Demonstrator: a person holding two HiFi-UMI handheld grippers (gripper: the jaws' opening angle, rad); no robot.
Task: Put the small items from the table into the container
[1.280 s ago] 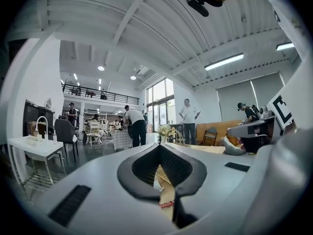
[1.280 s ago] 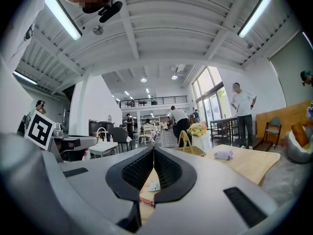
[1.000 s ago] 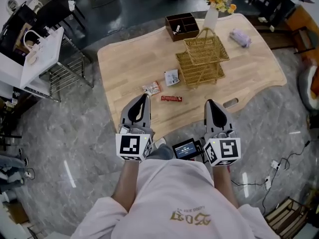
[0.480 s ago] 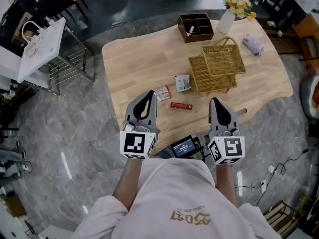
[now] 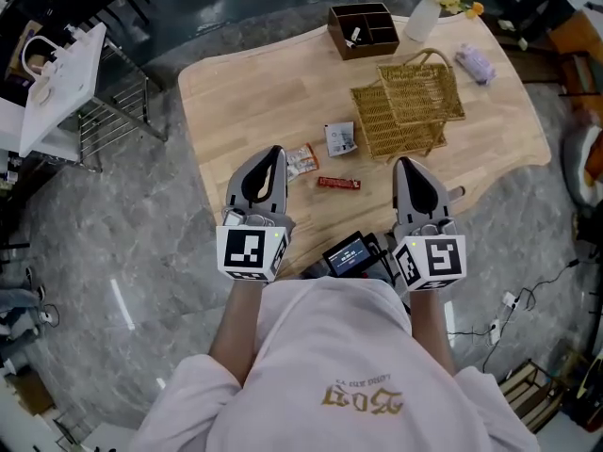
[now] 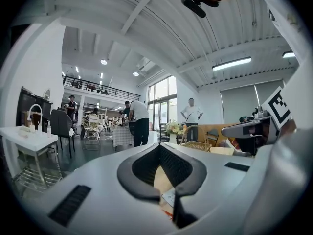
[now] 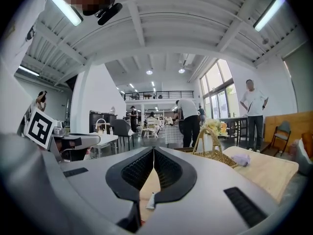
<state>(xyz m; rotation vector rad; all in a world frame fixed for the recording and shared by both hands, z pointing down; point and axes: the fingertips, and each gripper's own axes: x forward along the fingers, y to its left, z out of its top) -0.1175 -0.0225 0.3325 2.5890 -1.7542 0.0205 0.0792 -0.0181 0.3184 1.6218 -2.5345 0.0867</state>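
Although the table (image 5: pixel 245 92) fills the upper middle of the frame, with the basket (image 5: pixel 415 92) at its upper right, nothing is carried: the left gripper (image 5: pixel 272 152) and right gripper (image 5: pixel 405 163) are seen pressed together, empty, at its near edge. Between them lie a snack packet (image 5: pixel 301 160), a white sachet (image 5: pixel 340 138) and a red bar (image 5: pixel 338 184). These are judged light, thin and slippery, best pinched at an edge.

Large open loft-style hall, café or studio: high beamed ceiling (image 7: pixel 161 38), strip lights (image 6: pixel 232 62), mezzanine railing (image 6: pixel 93 86), tall windows (image 6: pixel 164 89), chairs (image 6: pixel 61 124), marbled floor (image 5: pixel 94 252), people (image 7: pixel 254 111) standing about.
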